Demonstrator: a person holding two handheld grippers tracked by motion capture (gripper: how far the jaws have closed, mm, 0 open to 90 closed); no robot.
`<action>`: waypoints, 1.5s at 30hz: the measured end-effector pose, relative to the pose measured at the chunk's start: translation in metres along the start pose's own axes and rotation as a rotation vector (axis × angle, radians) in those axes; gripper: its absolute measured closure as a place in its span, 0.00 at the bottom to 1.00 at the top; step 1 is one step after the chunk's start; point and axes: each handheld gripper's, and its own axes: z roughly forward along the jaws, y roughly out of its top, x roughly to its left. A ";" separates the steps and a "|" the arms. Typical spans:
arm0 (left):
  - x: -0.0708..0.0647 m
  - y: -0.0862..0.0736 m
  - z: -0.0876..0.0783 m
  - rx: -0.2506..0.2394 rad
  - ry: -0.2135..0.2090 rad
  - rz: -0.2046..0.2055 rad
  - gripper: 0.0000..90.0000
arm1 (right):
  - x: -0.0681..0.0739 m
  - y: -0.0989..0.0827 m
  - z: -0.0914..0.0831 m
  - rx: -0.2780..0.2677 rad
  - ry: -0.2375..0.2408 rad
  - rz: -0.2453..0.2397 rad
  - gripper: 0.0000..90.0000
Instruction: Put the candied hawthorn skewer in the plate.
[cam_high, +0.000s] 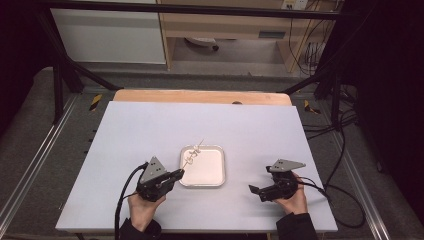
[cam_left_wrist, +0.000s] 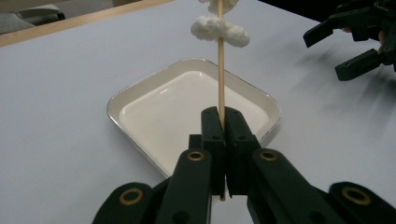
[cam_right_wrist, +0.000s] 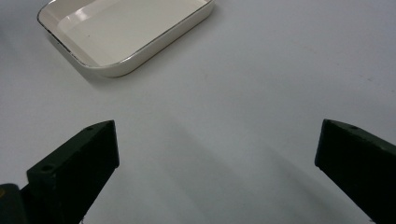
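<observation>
My left gripper (cam_left_wrist: 223, 122) is shut on the lower end of a thin wooden skewer (cam_left_wrist: 221, 79). The stick rises over a white rectangular tray (cam_left_wrist: 122, 99) and carries fluffy white pieces (cam_left_wrist: 219, 31) near its top. In the high view the left gripper (cam_high: 180, 173) sits at the tray's (cam_high: 218, 176) left edge, with the skewer (cam_high: 193, 155) slanting across the tray's far left corner. My right gripper (cam_high: 259, 180) rests to the right of the tray, open, with nothing between its jaws. Its own view shows the right gripper (cam_right_wrist: 217, 154) wide apart over bare table, the tray (cam_right_wrist: 122, 65) ahead at the upper left.
The white table top (cam_high: 150, 125) has a wooden strip (cam_high: 200, 96) along its far edge. Black cables (cam_high: 345, 195) trail off the right side. The right gripper (cam_left_wrist: 348, 44) is at the upper right of the left gripper view.
</observation>
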 end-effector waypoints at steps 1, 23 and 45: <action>0.000 0.002 0.001 0.002 0.001 0.002 0.98 | 0.000 0.000 0.000 0.002 0.001 0.004 0.00; 0.008 0.024 0.045 0.095 0.024 0.013 0.98 | -0.003 -0.004 -0.002 -0.009 -0.001 0.009 0.00; 0.008 0.009 0.080 0.237 0.064 0.005 0.98 | -0.003 -0.005 0.000 0.005 0.005 0.015 0.00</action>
